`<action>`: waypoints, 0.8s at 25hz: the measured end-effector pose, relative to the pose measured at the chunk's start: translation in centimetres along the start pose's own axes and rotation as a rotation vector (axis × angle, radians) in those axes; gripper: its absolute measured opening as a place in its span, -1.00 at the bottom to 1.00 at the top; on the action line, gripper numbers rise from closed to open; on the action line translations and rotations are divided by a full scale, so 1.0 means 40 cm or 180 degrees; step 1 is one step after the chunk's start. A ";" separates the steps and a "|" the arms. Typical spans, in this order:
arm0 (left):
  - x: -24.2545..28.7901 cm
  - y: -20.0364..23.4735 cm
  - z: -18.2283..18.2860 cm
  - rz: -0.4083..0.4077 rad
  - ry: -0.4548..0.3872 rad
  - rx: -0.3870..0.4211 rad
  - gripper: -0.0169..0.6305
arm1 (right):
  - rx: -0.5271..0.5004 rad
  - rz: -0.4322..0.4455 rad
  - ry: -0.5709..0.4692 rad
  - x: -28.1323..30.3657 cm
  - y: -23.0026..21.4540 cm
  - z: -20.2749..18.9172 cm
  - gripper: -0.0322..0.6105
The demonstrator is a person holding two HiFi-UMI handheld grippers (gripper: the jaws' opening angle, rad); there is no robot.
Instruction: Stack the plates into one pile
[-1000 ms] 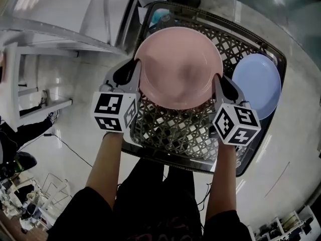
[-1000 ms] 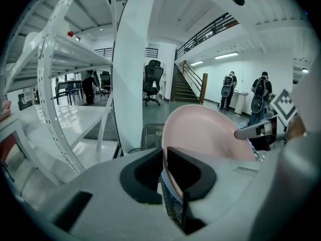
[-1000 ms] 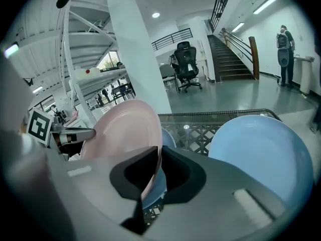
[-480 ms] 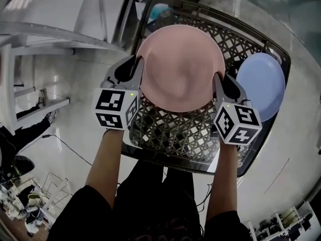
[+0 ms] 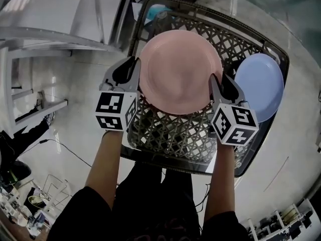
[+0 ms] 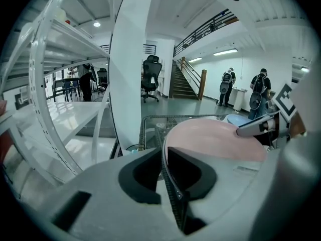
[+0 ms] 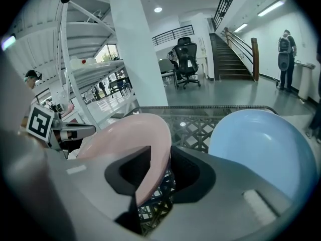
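Observation:
A pink plate (image 5: 178,69) hangs level over a black lattice basket (image 5: 175,132), with a gripper on each side of it. My left gripper (image 5: 134,68) is shut on its left rim; in the left gripper view the rim (image 6: 215,137) runs tightly between the jaws (image 6: 164,154). My right gripper (image 5: 219,84) is at the right rim. Its jaws (image 7: 160,159) have just been opening and now stand loosely around the pink rim (image 7: 125,132). A light blue plate (image 5: 261,87) lies in the basket's right end, seen beside my right gripper (image 7: 256,144).
The basket's rim (image 5: 210,15) has a teal item (image 5: 158,14) at its far left corner. White shelving (image 5: 60,34) and a white pillar (image 6: 128,69) stand to the left. An office chair (image 7: 185,59), stairs and standing people (image 6: 261,92) are farther off.
The pink plate has sunk a little toward the basket, with both grippers following it. The blue plate has stayed in place.

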State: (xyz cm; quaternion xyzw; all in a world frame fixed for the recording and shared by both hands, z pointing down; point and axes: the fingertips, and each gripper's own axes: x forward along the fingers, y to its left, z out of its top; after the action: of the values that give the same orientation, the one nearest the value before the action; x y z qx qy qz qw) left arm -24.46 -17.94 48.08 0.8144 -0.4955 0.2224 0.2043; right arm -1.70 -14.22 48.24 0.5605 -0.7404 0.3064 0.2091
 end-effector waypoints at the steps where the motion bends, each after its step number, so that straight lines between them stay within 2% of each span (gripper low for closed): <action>1: -0.003 0.003 0.003 0.0006 -0.0017 -0.0015 -0.85 | -0.0006 -0.0027 -0.0026 -0.005 -0.005 0.004 -0.51; 6: -0.024 0.009 0.018 0.0058 -0.0103 -0.0041 -0.87 | -0.0011 -0.0092 -0.0141 -0.031 -0.024 0.015 -0.52; 11: -0.032 -0.017 0.028 -0.0002 -0.0123 0.0026 -0.96 | 0.0039 -0.0146 -0.0241 -0.066 -0.044 0.017 -0.88; 20: -0.037 -0.061 0.037 -0.0072 -0.0115 0.0070 -0.96 | 0.0114 -0.0179 -0.0262 -0.115 -0.087 0.001 -0.89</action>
State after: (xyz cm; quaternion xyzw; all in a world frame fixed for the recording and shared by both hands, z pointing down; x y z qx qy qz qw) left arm -22.63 -16.66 45.77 0.8260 -0.4874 0.2108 0.1889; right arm 2.94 -11.65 45.99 0.5969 -0.7267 0.2903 0.1770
